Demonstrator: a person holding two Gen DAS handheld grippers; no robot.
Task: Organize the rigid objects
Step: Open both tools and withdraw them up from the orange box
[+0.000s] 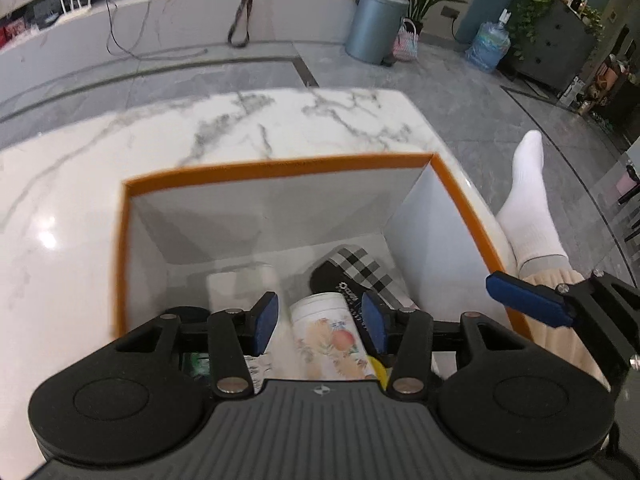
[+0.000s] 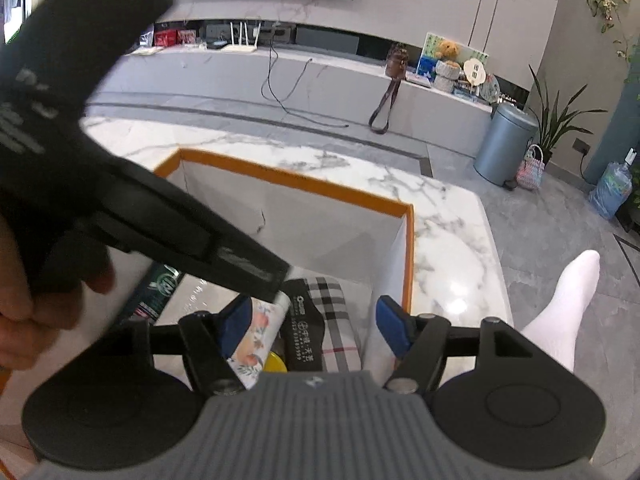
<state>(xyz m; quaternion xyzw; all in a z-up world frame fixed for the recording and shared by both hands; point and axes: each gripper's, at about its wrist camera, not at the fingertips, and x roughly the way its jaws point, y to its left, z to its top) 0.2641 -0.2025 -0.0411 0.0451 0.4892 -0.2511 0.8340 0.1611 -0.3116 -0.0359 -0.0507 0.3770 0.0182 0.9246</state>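
Note:
An orange-rimmed white box [image 1: 280, 168] stands on the marble table; it also shows in the right wrist view [image 2: 296, 180]. Inside lie a white can with a peach print [image 1: 328, 332], a black and checked case [image 1: 352, 272] and a white flat item [image 1: 236, 284]. My left gripper [image 1: 320, 320] hangs open over the box, its pads either side of the can without touching it. My right gripper [image 2: 316, 320] is open and empty above the box's right part, over the checked case [image 2: 324, 320] and the can [image 2: 260, 332]. The left gripper's body [image 2: 120, 184] hides the box's left part.
The marble table [image 1: 80, 208] spreads left of and behind the box. A white-socked foot [image 1: 528, 208] rests beside the table's right edge. A grey bin [image 1: 376, 24] and a water bottle [image 1: 488, 44] stand on the floor beyond. A green packet [image 2: 160, 292] lies in the box.

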